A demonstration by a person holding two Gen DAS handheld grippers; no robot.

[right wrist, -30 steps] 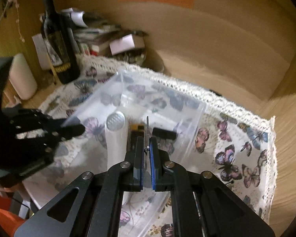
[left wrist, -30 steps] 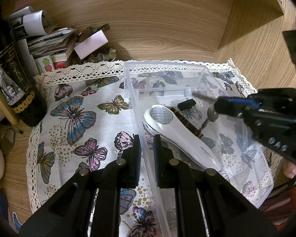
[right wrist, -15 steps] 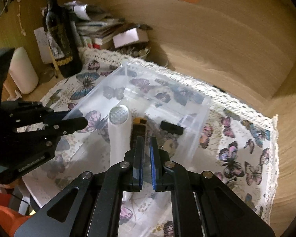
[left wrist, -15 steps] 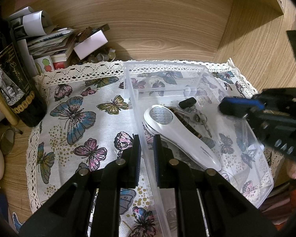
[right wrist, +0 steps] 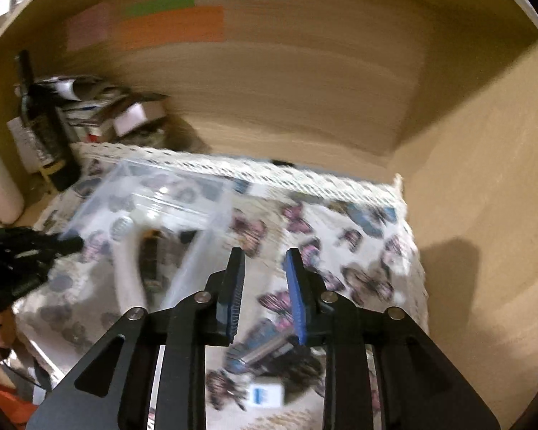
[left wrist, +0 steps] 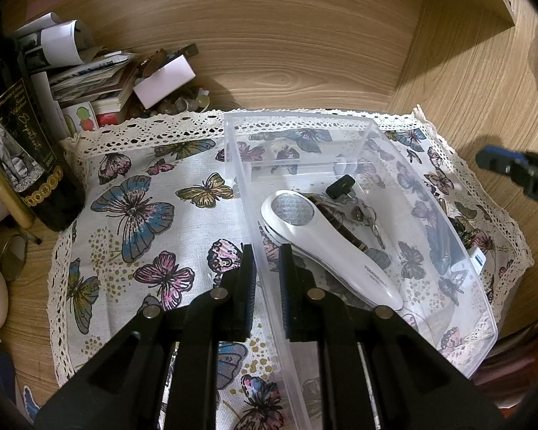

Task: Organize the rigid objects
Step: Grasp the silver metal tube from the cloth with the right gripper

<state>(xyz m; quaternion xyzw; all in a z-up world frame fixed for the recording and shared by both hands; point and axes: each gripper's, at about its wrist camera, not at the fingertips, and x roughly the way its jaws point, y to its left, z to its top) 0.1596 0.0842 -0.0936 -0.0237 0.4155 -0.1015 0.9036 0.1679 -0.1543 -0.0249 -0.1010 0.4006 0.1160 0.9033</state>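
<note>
1. Wine bottle (left wrist: 25,165), 9 o'clock, upright at the cloth's edge, papers (left wrist: 89,71) stacked behind it at 11. Not task items.

2. Butterfly cloth (left wrist: 143,197) on the counter (left wrist: 466,82): bare from 8 to 10 o'clock, the widest free lane.

3. Left hand-held gripper (left wrist: 267,268): pressed together on the near-left wall of the clear bin (left wrist: 297,122), one finger outside, one inside, steadying it as before.

4. Bin contents, centre: white handheld device (left wrist: 326,240), a dark strap-like item under it, bunch of keys (left wrist: 362,208) with a black fob. The keys hung from the right jaws a second ago; now they lie in the bin, so that placement looks done.

5. Right hand-held gripper (right wrist: 263,276): withdrawn past the bin's right wall, jaws opening, nothing between them.

6. Outside the bin, 4 o'clock in the left view: small white block with blue mark (left wrist: 478,258) and a dark, blurred item beside it, probably next. Room is tight there: bin wall, lace edge, wooden side panel close by.
</note>
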